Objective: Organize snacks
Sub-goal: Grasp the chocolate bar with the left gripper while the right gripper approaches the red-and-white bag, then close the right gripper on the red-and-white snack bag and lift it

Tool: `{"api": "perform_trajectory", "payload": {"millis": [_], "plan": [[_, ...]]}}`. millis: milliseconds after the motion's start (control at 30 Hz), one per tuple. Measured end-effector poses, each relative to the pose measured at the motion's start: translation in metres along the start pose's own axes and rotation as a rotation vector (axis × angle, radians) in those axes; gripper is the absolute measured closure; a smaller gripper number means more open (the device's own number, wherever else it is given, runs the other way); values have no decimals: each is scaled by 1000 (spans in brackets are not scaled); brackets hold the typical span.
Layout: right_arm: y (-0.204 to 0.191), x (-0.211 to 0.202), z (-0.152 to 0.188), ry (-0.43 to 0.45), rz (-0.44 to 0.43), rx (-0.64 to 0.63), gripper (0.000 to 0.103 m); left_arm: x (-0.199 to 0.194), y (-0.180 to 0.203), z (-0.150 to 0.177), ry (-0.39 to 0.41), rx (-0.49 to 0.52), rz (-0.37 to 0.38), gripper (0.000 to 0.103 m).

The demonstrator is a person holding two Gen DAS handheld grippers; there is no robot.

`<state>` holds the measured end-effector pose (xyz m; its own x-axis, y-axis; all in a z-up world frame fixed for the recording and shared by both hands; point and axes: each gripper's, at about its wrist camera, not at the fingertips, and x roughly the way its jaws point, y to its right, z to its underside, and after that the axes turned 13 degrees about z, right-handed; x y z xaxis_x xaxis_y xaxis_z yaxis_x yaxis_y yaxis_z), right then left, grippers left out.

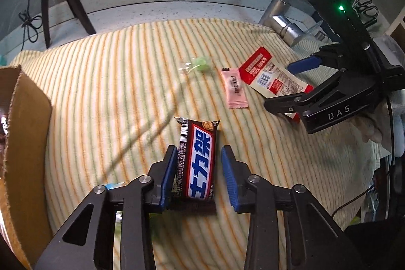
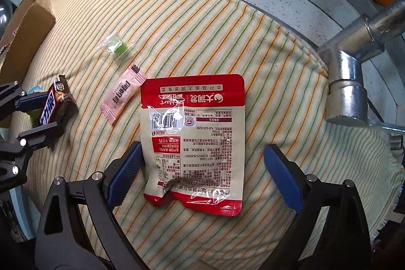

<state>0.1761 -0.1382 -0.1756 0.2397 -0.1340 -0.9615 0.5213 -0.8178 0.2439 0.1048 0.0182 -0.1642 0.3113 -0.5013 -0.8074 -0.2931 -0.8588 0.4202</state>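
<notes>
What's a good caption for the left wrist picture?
Left gripper jaws straddle a brown chocolate bar on striped cloth.

Chocolate bar (image 1: 197, 158) between left claw (image 1: 200, 176) pads, pouch (image 2: 195, 141) under right claw (image 2: 202, 176) (both on cloth (image 1: 114, 92))

The left gripper (image 1: 198, 175) straddles a brown chocolate bar (image 1: 197, 161) on the striped cloth (image 1: 114, 98), its left pad touching the wrapper, while beyond the bar lie a pink sachet (image 1: 234, 89) and a red-and-cream packet (image 1: 272, 79).
</notes>
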Motion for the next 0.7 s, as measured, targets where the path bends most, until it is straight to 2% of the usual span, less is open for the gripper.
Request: {"api": "perform_trajectory", "payload": {"millis": [67, 133, 167, 300, 400, 700], "plan": [[-5, 1, -5, 1, 0, -10, 10, 3, 5, 0, -8, 13, -1, 72], [-8, 3, -9, 5, -4, -17, 10, 7, 10, 2, -27, 57, -74, 72], [-8, 2, -7, 7, -4, -20, 10, 8, 11, 2, -27, 60, -81, 72], [-6, -3, 1, 30, -5, -23, 12, 7, 9, 3, 5, 1, -78, 76], [-10, -8, 10, 46, -2, -23, 26, 5, 9, 7, 33, -26, -83, 76], [2, -22, 17, 78, -48, 6, 41, -8, 11, 21, 112, -128, -46, 76]]}}
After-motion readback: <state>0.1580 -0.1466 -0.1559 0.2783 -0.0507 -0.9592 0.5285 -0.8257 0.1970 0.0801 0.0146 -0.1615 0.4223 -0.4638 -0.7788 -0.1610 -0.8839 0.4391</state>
